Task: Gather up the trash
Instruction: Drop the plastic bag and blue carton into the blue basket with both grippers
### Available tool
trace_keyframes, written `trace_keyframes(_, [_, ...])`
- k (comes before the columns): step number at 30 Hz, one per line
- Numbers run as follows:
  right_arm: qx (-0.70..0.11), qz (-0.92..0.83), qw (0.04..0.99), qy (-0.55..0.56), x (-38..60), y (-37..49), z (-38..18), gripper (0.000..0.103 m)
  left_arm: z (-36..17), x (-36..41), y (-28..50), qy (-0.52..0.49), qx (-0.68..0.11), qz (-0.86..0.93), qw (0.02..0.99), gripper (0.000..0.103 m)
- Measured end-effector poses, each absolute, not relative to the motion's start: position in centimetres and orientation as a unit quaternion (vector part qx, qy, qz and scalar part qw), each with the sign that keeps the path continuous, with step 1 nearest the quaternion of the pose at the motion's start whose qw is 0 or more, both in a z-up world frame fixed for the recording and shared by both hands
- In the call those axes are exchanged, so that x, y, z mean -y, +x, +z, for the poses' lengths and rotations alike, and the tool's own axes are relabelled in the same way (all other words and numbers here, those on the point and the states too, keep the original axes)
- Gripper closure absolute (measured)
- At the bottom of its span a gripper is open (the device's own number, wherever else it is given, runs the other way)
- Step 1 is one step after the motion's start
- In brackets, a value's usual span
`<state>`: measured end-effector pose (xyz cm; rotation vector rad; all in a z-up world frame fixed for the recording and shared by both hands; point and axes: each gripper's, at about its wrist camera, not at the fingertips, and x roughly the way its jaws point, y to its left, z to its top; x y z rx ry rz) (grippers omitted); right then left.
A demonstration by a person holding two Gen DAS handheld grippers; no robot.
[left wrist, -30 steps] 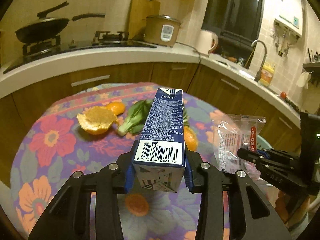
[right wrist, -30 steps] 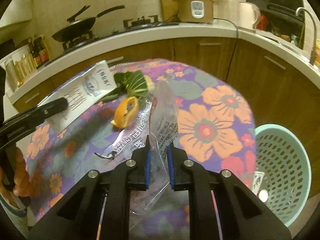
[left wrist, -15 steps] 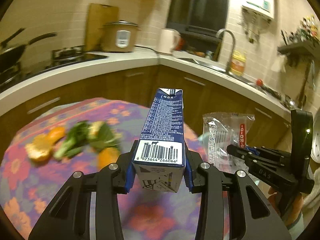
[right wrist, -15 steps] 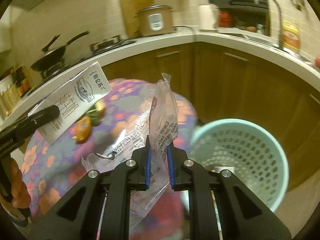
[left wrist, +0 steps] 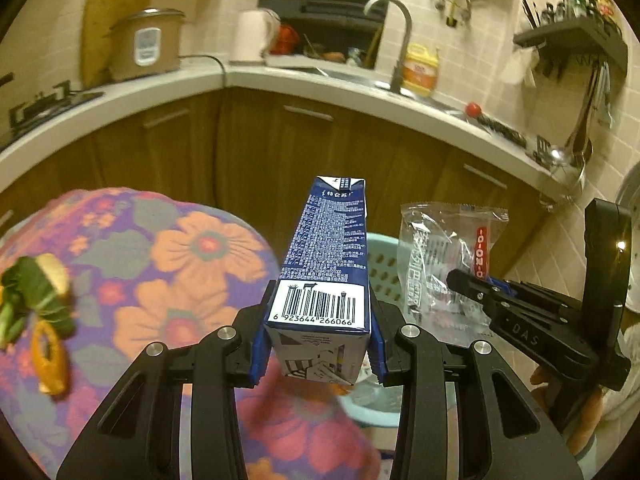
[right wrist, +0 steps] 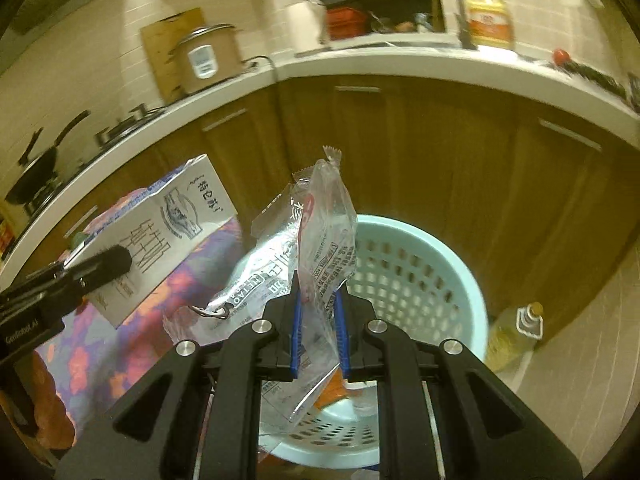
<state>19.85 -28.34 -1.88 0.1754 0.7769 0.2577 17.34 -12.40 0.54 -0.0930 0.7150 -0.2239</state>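
I had swung both tools off the worktop (left wrist: 120,272): left tool (left wrist: 318,344) pinching the carton (left wrist: 324,272), right tool (right wrist: 318,336) pinching the wrapper (right wrist: 316,240), basket (right wrist: 440,264) now below, ready for dropping.

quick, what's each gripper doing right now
Left gripper: closed on the milk carton.
Right gripper: closed on the clear plastic wrapper, over the basket.
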Motion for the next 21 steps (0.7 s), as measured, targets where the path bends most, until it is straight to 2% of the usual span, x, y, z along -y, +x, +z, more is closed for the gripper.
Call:
trace_keyframes(14, [-0.418,0.096,0.898,0.099,29.8,21.6,-5.7,0.09,-2.6,15.3,19.4,-0.022,-0.383,-0.131,0.914,0.065])
trace_keyframes(17, [-0.429,0.098,0.892,0.107,29.9,22.0,-6.2,0.084,-2.8,15.6,19.4,-0.012,-0.387,-0.13,0.913,0.062])
trace_keyframes(19, [-0.435,0.096,0.888,0.112,30.1,22.1,-6.5,0.075,-2.8,15.6,19.3,-0.012,-0.39,-0.13,0.911,0.055])
trace_keyframes(21, [-0.434,0.096,0.888,0.114,30.3,22.0,-6.6,0.062,-2.5,15.8,19.2,-0.011,-0.386,-0.132,0.913,0.054])
